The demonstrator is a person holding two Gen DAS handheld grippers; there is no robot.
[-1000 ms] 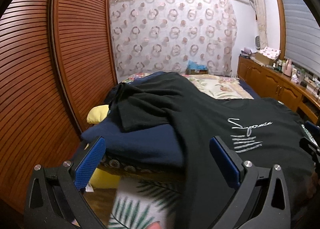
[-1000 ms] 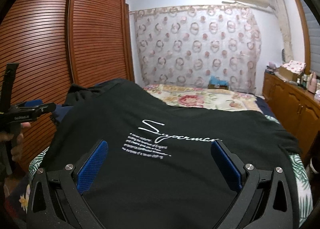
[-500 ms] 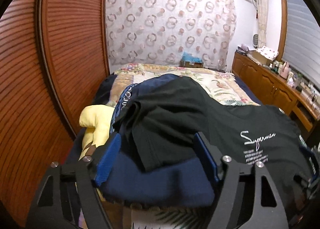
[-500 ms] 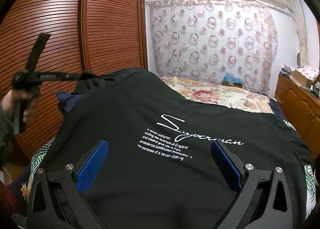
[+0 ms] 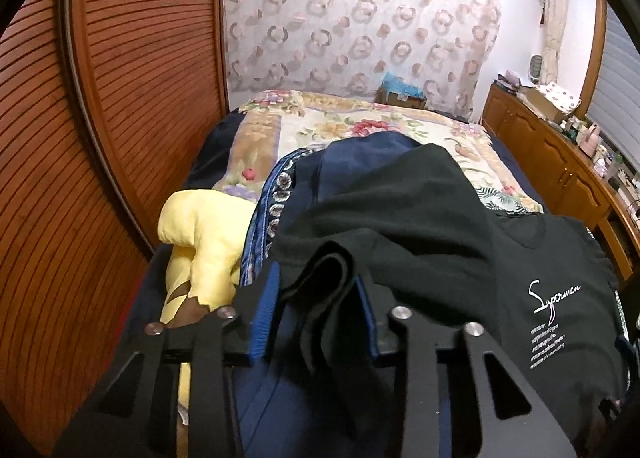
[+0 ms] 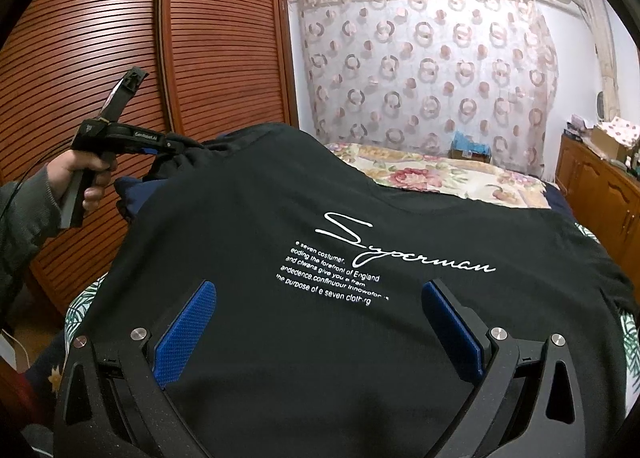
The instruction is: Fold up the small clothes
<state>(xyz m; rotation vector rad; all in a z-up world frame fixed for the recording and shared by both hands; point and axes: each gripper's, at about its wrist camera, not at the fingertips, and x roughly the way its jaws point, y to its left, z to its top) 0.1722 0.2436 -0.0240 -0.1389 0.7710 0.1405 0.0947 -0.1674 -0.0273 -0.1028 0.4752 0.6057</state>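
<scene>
**Left fingers close around a bunched sleeve of the black T-shirt**

The black T-shirt [image 6: 304, 226] lies spread, print side up, over a heap on the bed [image 5: 360, 130], its white script lettering facing the right wrist camera. One sleeve [image 5: 324, 290], rumpled into a thick fold, sits at the shirt's 9 o'clock edge in the right wrist view.

The left gripper [image 5: 316, 310] has just been closing, and that bunched sleeve stands between its blue pads. In the left wrist view the cloth fills the gap and both pads meet it, so the fingers are clamped on the sleeve. A person's hand [image 6: 86, 178], with a grey sleeve cuff behind it, holds this gripper's handle at 9 o'clock in the right wrist view.

The right gripper [image 6: 316, 322] hovers over the lower part of the shirt front, at 6 o'clock from the lettering. Its fingers are spread wide and released, with flat cloth under them and nothing pinched.

Under the shirt lies a navy garment [image 5: 352, 162], and at its 9 o'clock a pale yellow cushion [image 5: 200, 234]. Slatted wooden wardrobe doors [image 6: 216, 50] stand along the bed's left side.
</scene>
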